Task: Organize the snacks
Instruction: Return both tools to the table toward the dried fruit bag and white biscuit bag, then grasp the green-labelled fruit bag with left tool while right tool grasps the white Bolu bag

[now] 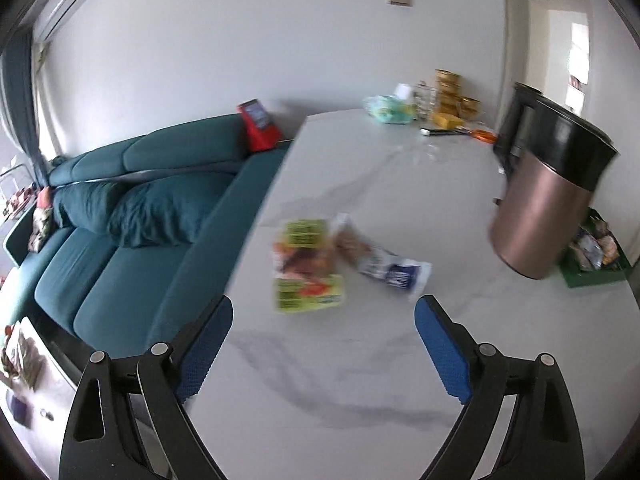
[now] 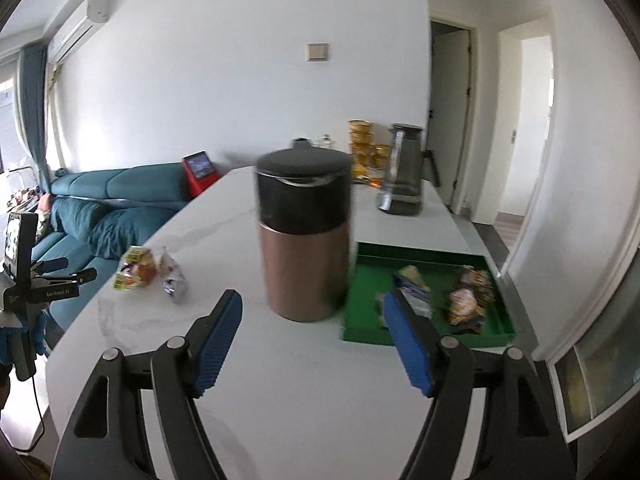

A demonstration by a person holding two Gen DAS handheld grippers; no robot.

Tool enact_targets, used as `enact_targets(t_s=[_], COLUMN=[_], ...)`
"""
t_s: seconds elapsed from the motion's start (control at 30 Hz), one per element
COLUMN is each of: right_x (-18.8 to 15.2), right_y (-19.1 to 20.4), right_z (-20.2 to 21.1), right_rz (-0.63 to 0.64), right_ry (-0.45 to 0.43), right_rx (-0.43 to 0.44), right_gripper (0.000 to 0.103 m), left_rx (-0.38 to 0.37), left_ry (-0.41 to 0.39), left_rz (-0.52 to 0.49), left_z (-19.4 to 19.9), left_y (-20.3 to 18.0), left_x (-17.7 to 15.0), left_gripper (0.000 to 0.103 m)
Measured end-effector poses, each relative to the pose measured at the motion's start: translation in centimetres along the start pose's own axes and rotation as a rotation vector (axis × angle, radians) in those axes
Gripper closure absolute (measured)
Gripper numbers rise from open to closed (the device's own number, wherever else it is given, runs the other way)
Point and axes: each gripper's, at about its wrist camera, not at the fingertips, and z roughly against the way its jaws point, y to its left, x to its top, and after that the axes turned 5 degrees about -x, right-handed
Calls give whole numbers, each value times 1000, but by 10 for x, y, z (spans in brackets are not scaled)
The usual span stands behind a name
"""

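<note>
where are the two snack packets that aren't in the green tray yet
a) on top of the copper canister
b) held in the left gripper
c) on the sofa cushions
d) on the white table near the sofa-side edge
d: the yellow-green snack packet and the white-blue snack packet lie side by side on the white table, left of the copper canister.

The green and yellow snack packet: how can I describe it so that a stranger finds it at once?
Start at the white marble table beside the teal sofa. Near the table edge on the sofa side, two packets lie side by side, apart from the green tray. It is the green and yellow snack packet, closer to the sofa; its neighbour, the white and blue packet, is paler.
</note>
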Motion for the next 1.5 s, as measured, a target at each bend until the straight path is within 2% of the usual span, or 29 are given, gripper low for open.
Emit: enact_targets(t_s=[0.23,0.53,0.7,1.07,1.5], right_x=[23,30,29,11,-18], right_y=[62,121,151,210,242], right_z=[-19,-45,-76,-179,-260], right_rz=[60,123,163,291,408], right_ry=[-15,13,58,204,324], right_rx=[82,145,187,253,328], right_gripper=[24,18,17,17,17], left_rx=[8,0,-22,-94,-47], left_ry=[-14,24,53,99,168], left_rz=[22,42,25,-24,-34], left_z=[-5,-24,-44,-94,-155], left_y=[50,80,76,47,38], left_x=[4,0,3,26,30], left_gripper=[8,8,8,8,8])
